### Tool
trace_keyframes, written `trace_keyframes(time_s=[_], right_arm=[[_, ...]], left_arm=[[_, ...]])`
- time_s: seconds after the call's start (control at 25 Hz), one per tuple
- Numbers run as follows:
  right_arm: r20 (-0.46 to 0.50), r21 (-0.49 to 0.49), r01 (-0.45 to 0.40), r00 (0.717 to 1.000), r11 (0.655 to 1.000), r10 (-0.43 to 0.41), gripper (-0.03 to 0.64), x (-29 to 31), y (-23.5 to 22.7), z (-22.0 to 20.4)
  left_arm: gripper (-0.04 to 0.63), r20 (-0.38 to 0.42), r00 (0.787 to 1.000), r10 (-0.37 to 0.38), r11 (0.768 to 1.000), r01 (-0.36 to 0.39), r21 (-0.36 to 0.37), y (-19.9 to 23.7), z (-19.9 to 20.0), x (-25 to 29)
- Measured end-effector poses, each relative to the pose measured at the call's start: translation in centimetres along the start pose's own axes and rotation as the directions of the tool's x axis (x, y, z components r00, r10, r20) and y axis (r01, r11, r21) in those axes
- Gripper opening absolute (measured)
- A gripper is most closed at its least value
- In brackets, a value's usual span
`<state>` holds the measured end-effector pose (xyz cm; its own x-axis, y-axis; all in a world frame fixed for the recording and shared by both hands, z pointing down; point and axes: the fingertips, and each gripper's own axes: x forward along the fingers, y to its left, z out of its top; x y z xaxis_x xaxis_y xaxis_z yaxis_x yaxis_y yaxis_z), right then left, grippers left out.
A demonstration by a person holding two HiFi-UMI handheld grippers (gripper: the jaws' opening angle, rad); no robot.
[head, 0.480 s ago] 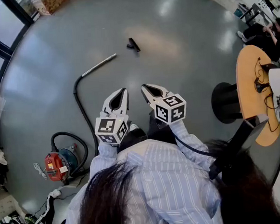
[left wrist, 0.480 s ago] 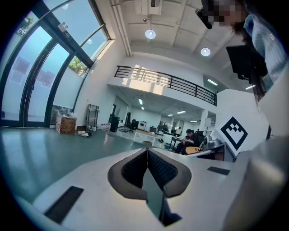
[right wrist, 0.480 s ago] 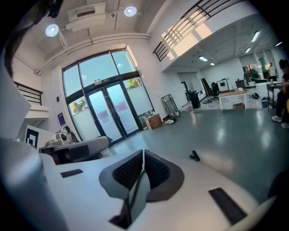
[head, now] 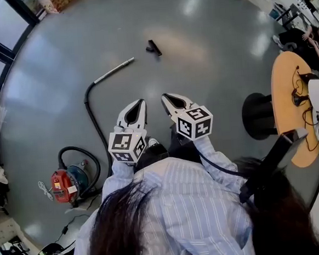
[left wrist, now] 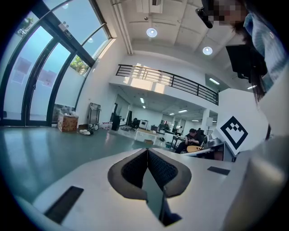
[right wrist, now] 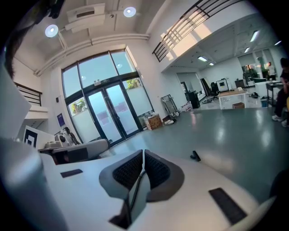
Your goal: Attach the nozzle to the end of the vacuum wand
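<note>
Nothing is attached yet: the nozzle [head: 152, 47] lies on the floor [head: 214, 48] at upper centre, apart from the wand [head: 114, 71] tip. The left gripper [head: 140, 103] and right gripper [head: 165, 99] have their fingers closed on nothing.

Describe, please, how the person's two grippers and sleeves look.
The left gripper and right gripper are white tapering shells with dark teardrop insets and black textured pads. Each carries a white cube with black square markers. The sleeves are pale blue with fine stripes; a dark cable runs along the right one.
</note>
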<state>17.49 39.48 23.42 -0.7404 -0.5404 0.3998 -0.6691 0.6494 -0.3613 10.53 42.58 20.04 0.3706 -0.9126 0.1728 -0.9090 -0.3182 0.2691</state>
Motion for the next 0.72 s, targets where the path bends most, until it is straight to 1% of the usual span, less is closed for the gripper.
trace_keyframes(time_s=[0.24, 0.36, 0.44, 0.72], right_arm=[[0.001, 0.006, 0.006, 1.0, 1.0, -0.006, 0.019, 0.0, -0.1, -0.4], [0.006, 0.046, 0.0, 1.0, 0.999, -0.001, 0.02, 0.0, -0.5, -0.6], [0.006, 0.063, 0.012, 1.0, 0.998, -0.012, 0.02, 0.1, -0.8, -0.7], [-0.006, 0.051, 0.051, 0.999, 0.997, -0.051, 0.019, 0.4, -0.7, -0.9]], left_arm=[[0.006, 0.007, 1.0, 0.008, 1.0, -0.008, -0.02, 0.7, 0.0, -0.3], [0.006, 0.008, 1.0, 0.009, 1.0, -0.009, -0.025, 1.1, 0.0, -0.2], [0.006, 0.006, 1.0, 0.006, 1.0, -0.006, -0.024, 1.3, -0.1, -0.1], [0.006, 0.0, 1.0, 0.006, 0.999, -0.006, -0.032, 2.1, -0.3, -0.6]])
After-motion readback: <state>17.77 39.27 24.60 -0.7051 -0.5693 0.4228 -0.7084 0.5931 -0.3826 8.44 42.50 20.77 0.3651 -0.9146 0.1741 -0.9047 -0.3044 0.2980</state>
